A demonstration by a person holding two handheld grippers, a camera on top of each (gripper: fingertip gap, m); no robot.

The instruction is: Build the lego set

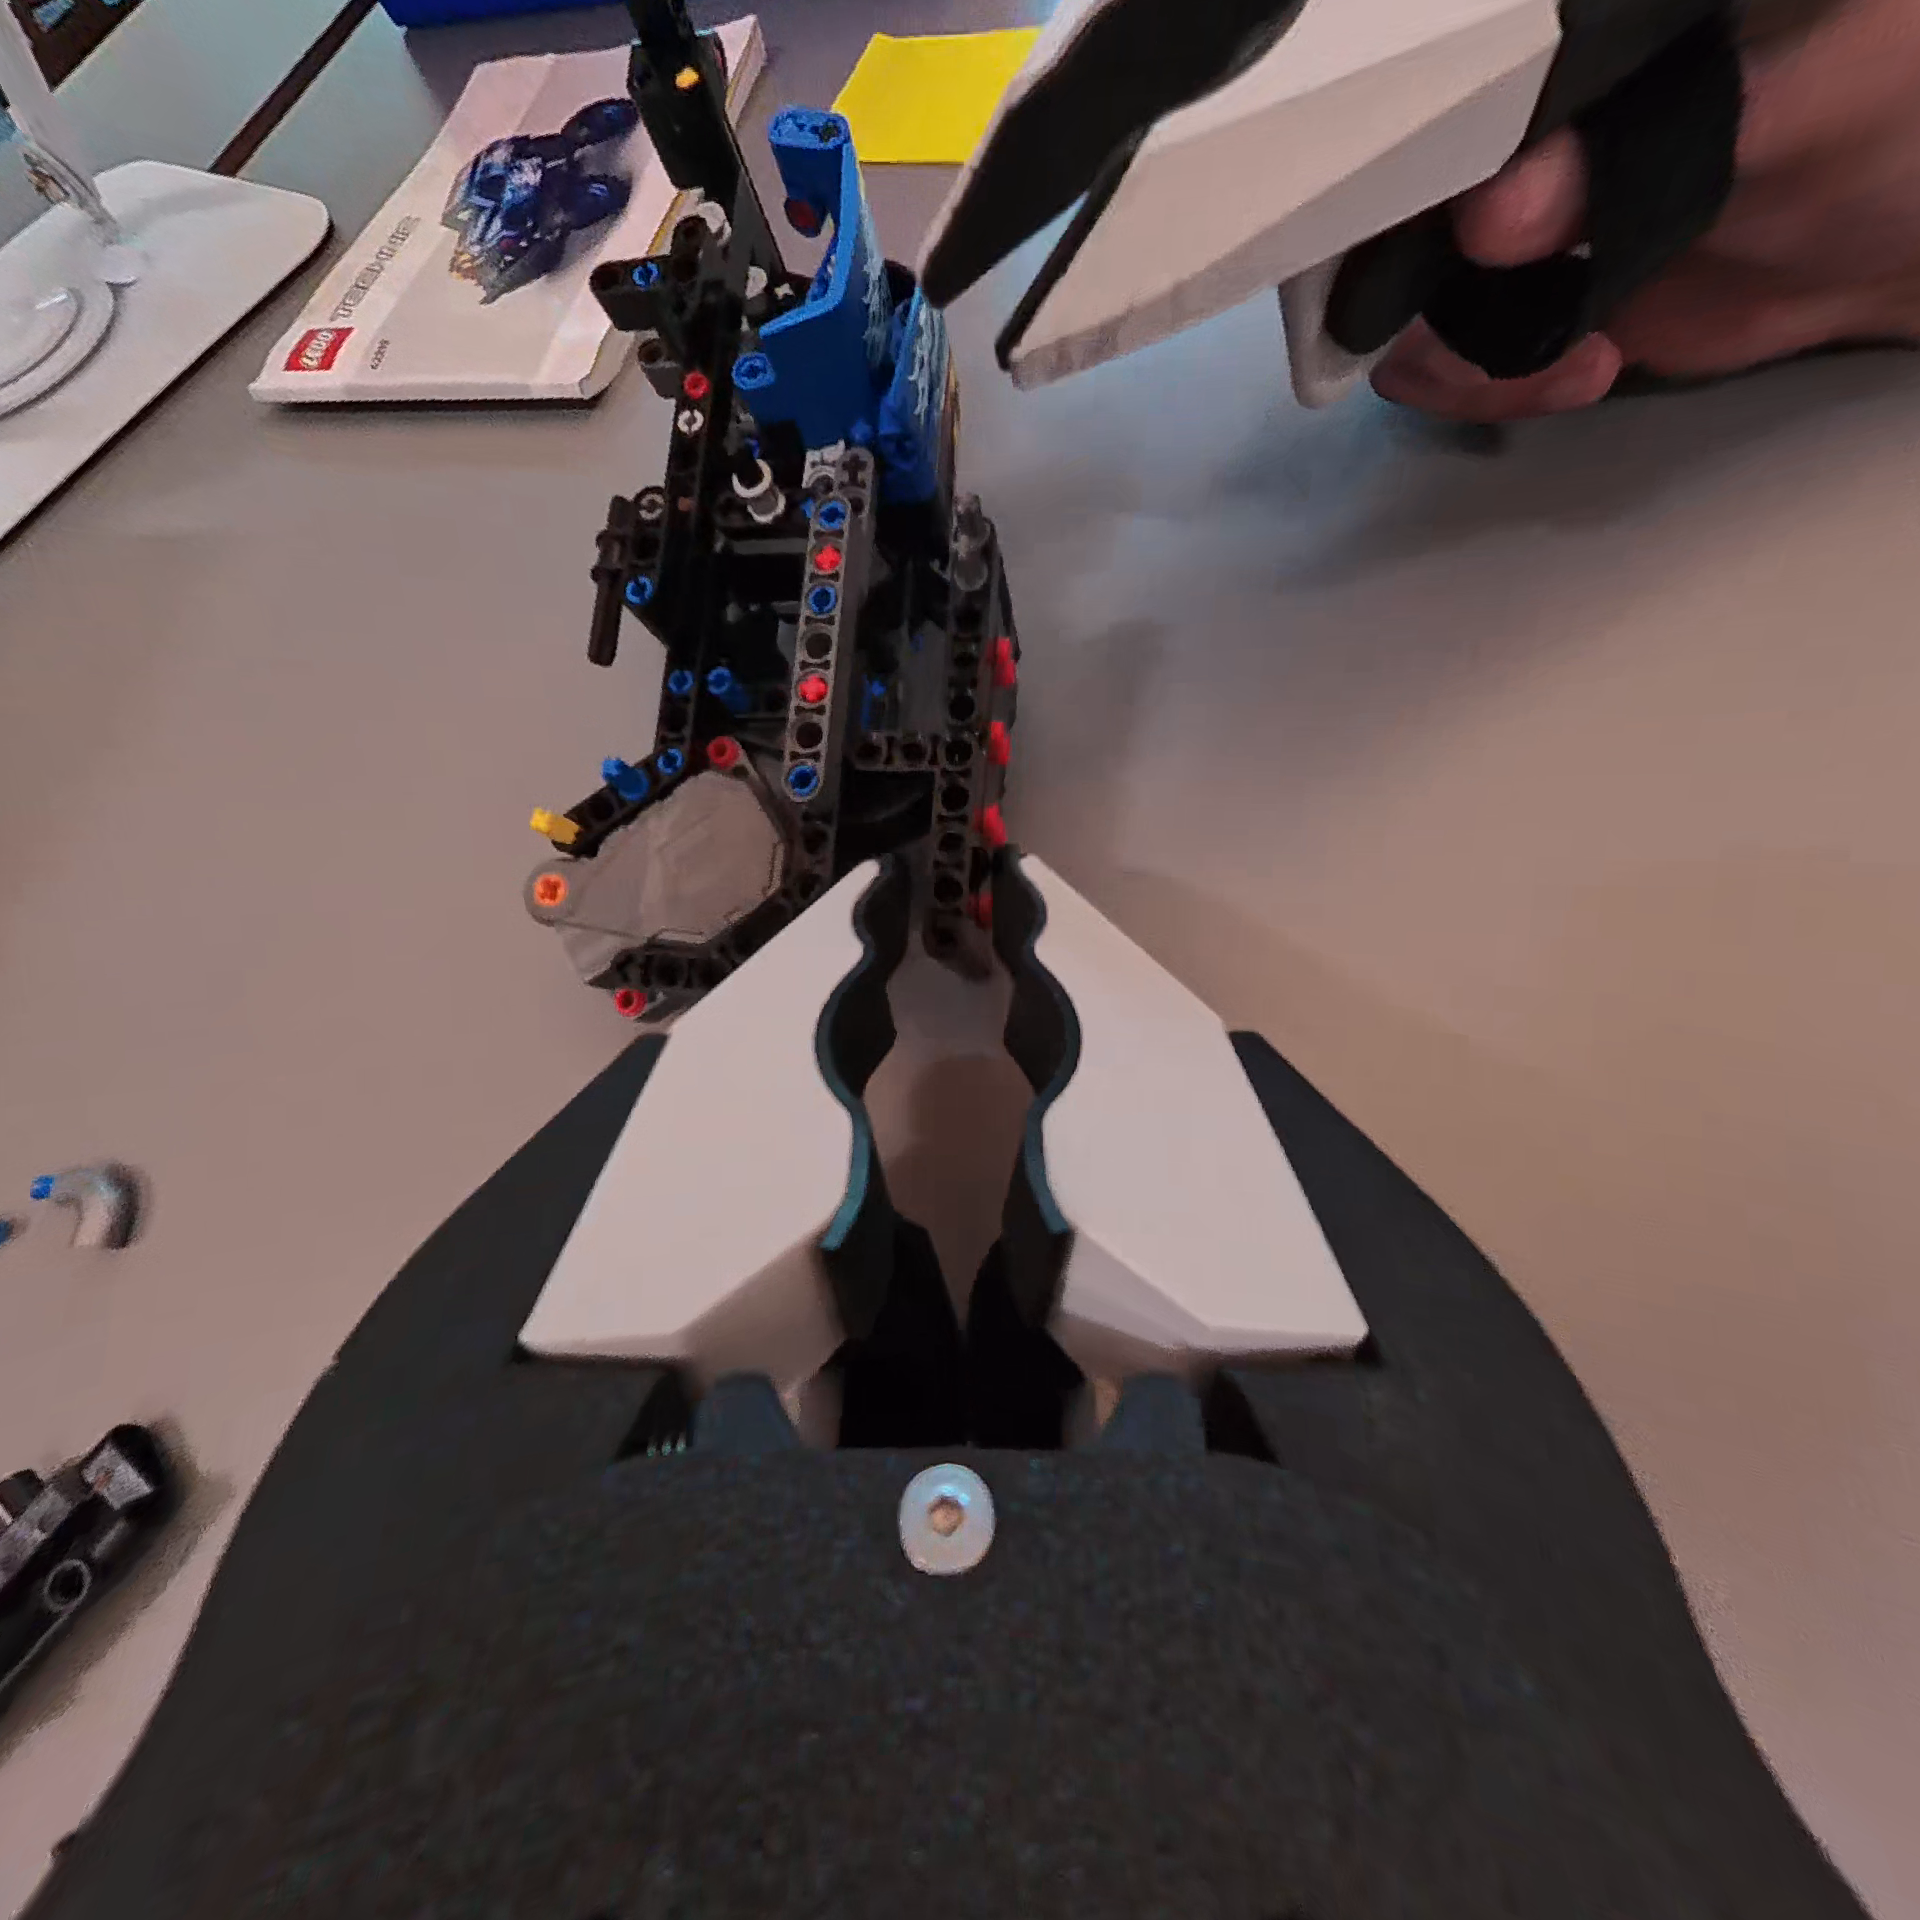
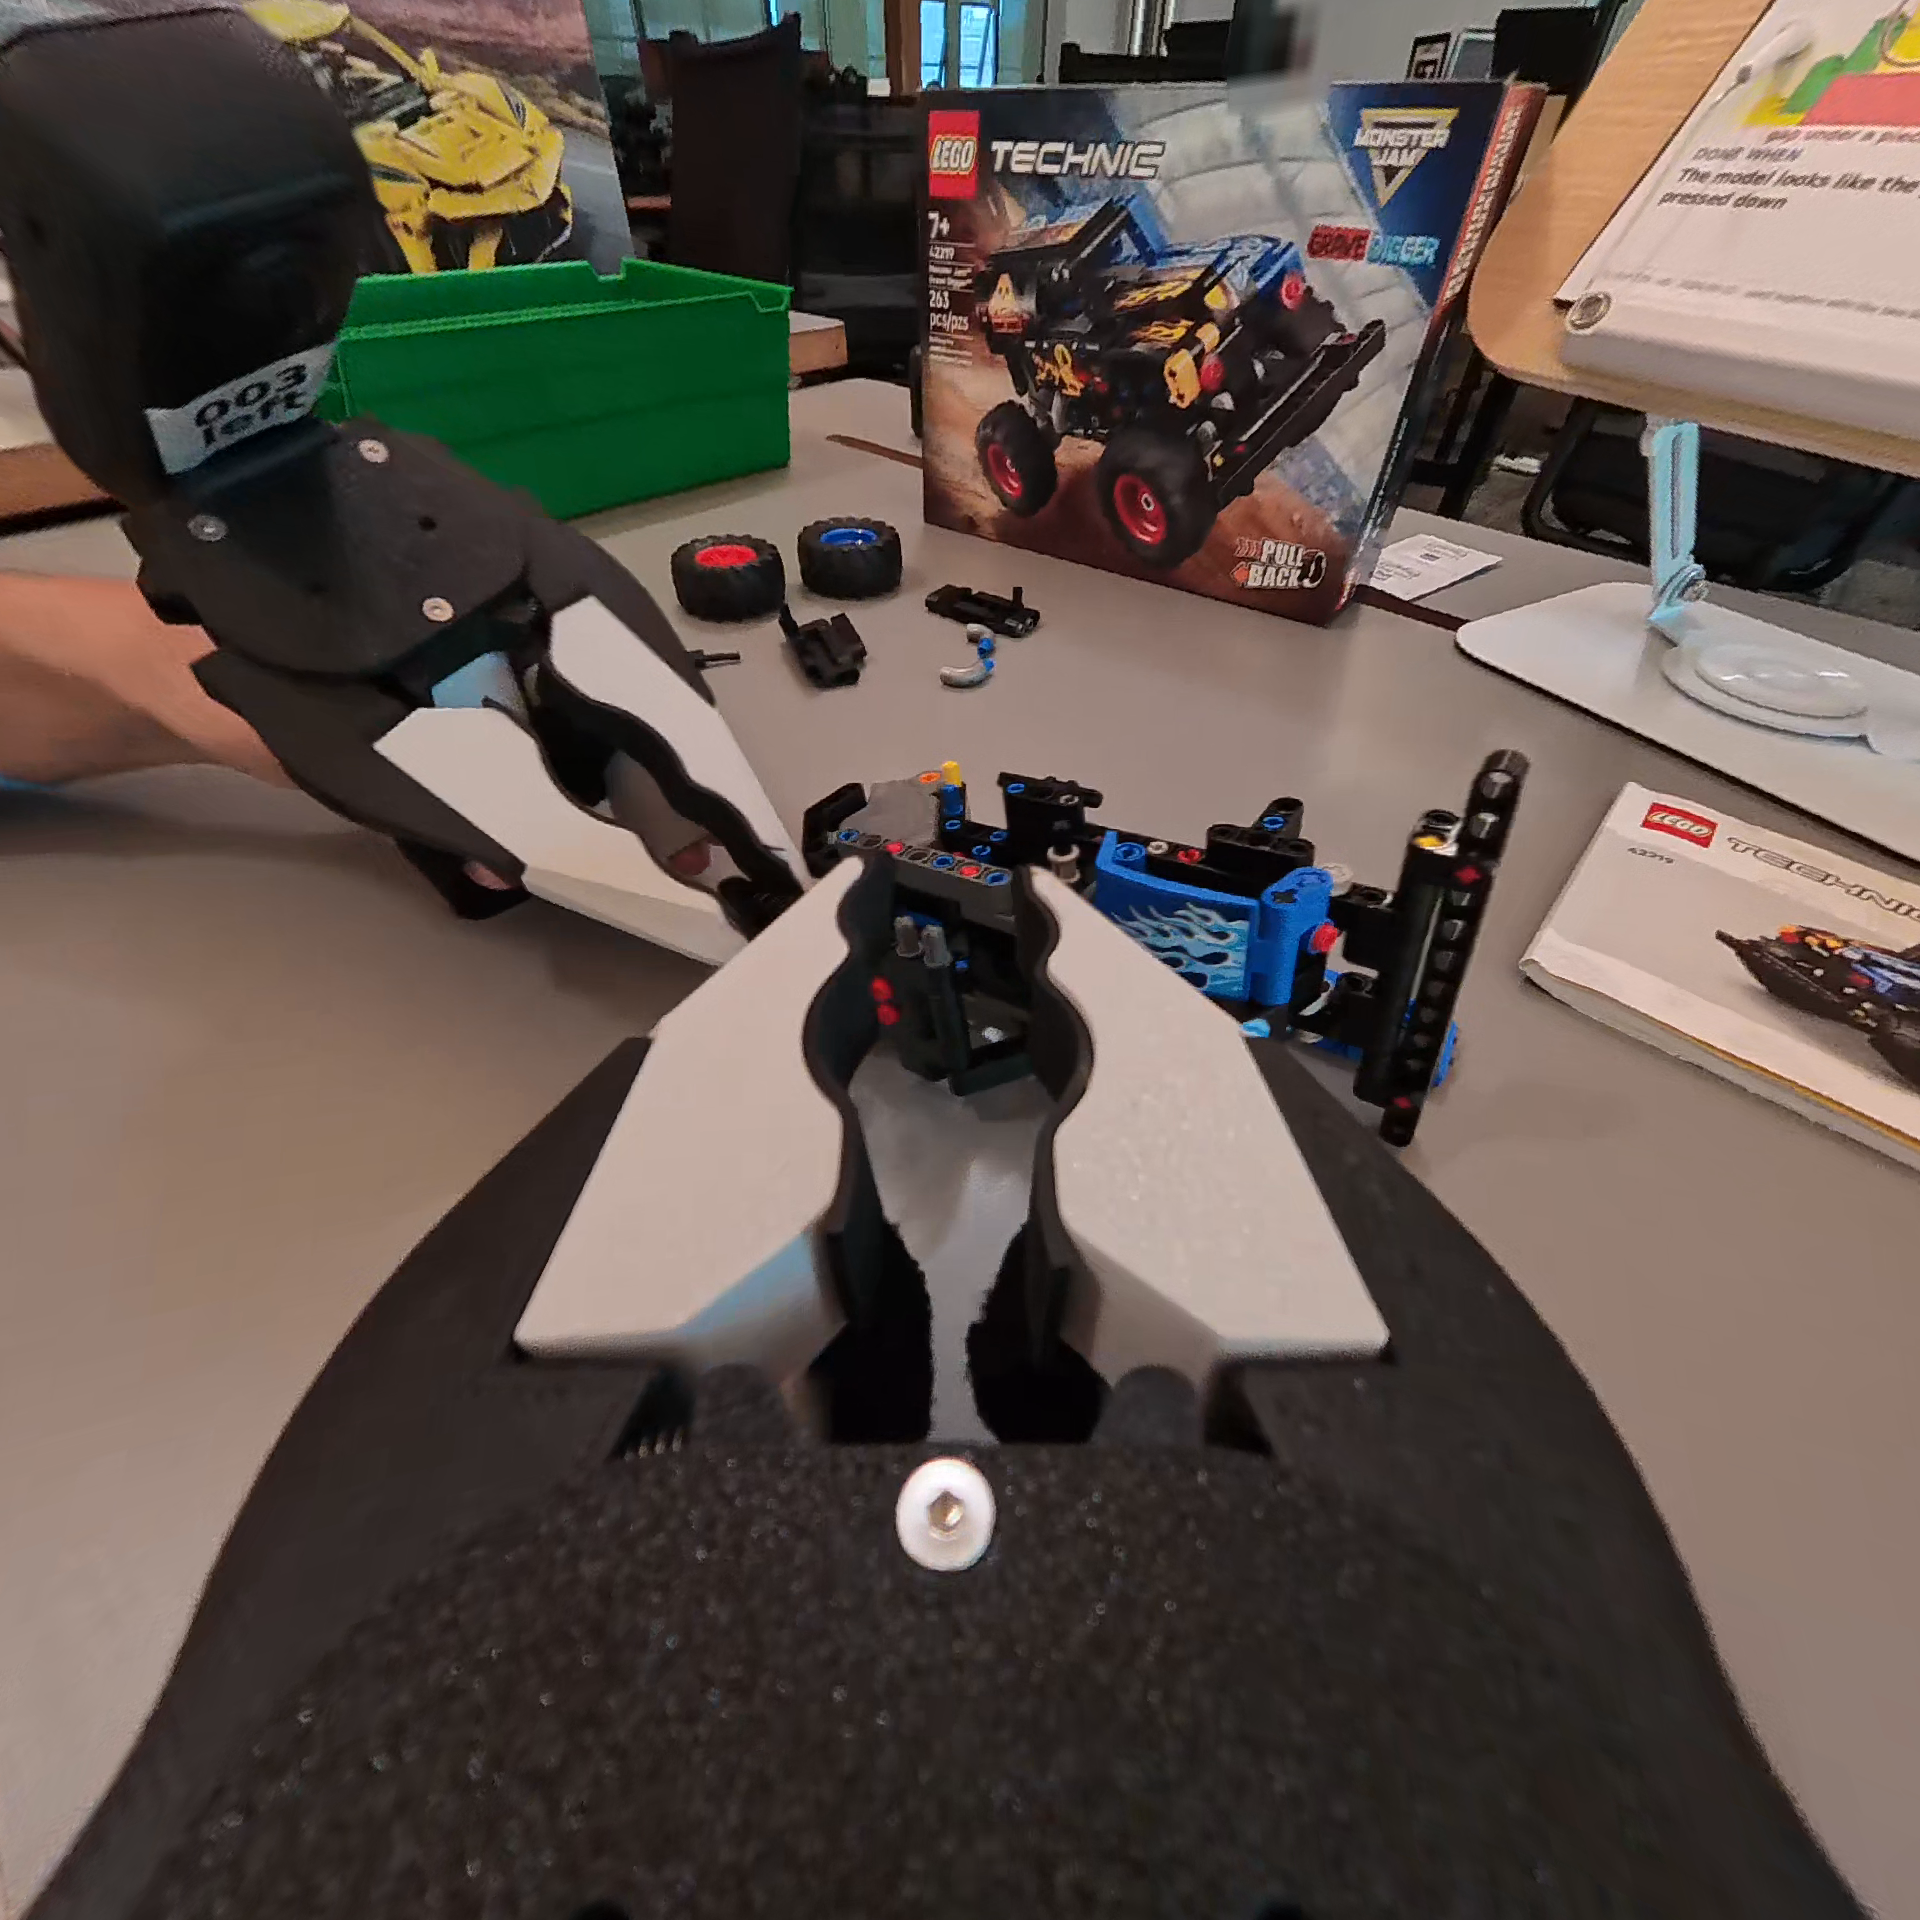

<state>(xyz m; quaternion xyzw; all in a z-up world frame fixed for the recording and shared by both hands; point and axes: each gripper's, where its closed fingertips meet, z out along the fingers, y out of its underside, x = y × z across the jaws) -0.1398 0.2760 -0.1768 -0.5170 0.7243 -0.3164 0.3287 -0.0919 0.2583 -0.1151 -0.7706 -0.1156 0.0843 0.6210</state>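
Here, in the left wrist view, the left gripper (image 1: 940, 883) has its fingers drawn close about a black beam at the near end of the chassis (image 1: 810, 623), and it seems to clamp that beam. The chassis, a half-built toy frame of black beams with a blue panel, rests on the table (image 1: 1455, 935) and stretches away from the camera. The right gripper (image 1: 971, 312), carried by a gloved hand (image 1: 1662, 208), comes in from the upper right, its tips at the blue panel. Its jaws stand a little apart. Behind lie a booklet (image 1: 499, 229) and a yellow sheet (image 1: 925, 94). At the left edge lie a grey elbow (image 1: 99, 1205) and a black part (image 1: 73, 1517).

In the right wrist view, the right gripper (image 2: 940, 883) straddles the middle of the chassis (image 2: 1143, 894), with grey and black pieces showing between its fingers. I cannot tell whether they pinch anything or only stand to either side. The left gripper (image 2: 764, 883) reaches in from the left to the end of the chassis. Beyond, well apart, sit two wheels (image 2: 727, 577), a few small parts (image 2: 826, 649), a green bin (image 2: 582, 384) and the box (image 2: 1195, 343). The booklet (image 2: 1745, 956) lies near on the right.
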